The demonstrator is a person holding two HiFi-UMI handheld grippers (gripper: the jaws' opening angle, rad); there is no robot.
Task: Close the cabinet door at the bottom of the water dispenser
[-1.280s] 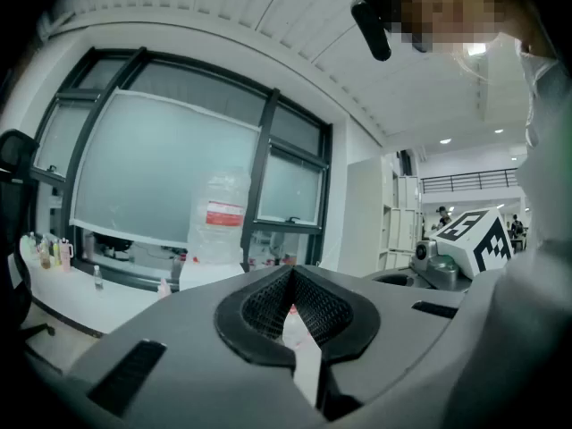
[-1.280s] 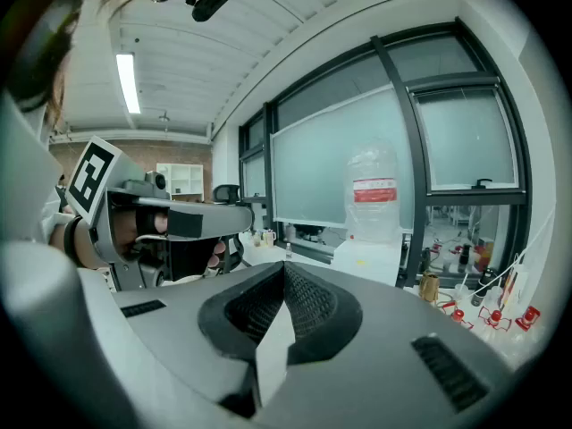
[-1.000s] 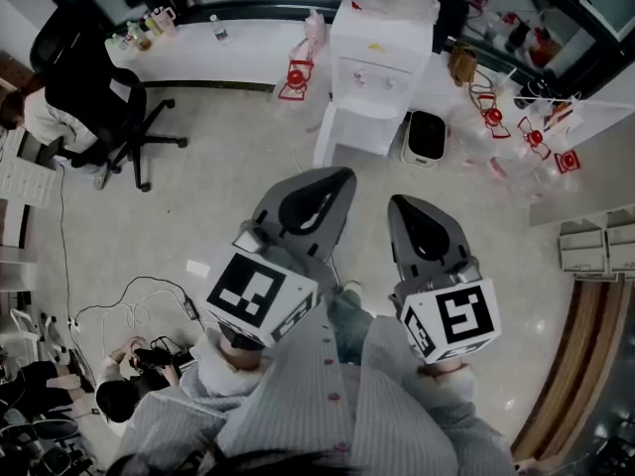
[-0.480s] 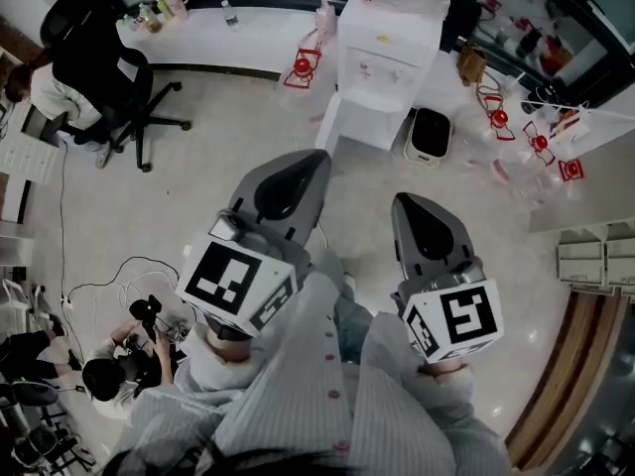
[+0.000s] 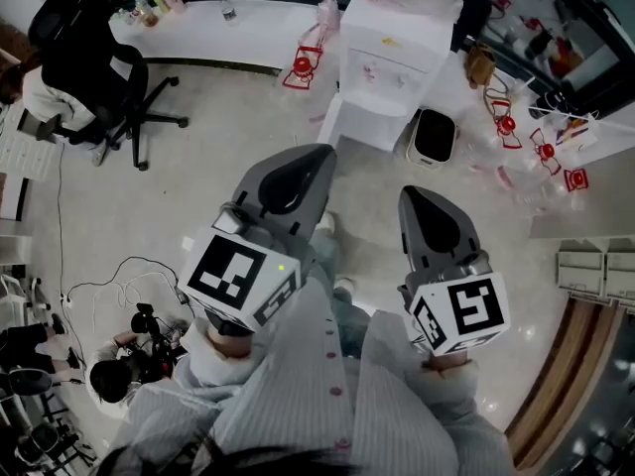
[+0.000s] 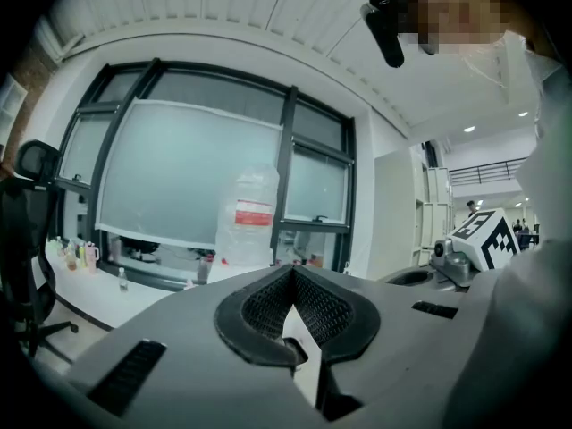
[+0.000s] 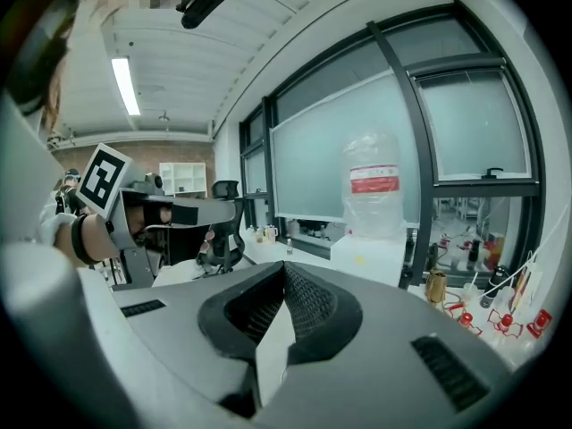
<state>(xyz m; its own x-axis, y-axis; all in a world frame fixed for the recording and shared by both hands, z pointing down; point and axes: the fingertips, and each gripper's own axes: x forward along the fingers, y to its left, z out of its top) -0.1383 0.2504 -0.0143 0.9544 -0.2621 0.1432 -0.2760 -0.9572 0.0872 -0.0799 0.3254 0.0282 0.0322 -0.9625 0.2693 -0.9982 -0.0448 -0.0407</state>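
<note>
The white water dispenser stands across the floor, a clear bottle on top. Its bottom cabinet door hangs swung out toward me on the left side. My left gripper points at the dispenser from well short of that door; its jaws meet at the tip with nothing between them. My right gripper is held beside it, further back, also shut and empty. The right gripper view shows the dispenser ahead and the left gripper's marker cube at left.
A black-and-white bin sits right of the dispenser. Red-and-white stands lie around it. A white counter runs along the back. An office chair with a seated person stands at left. Cables and a camera lie lower left.
Both grippers have moved forward a little toward the dispenser, the left one also shifting left and then back right. Their jaws stay shut, and the door stands as before.
</note>
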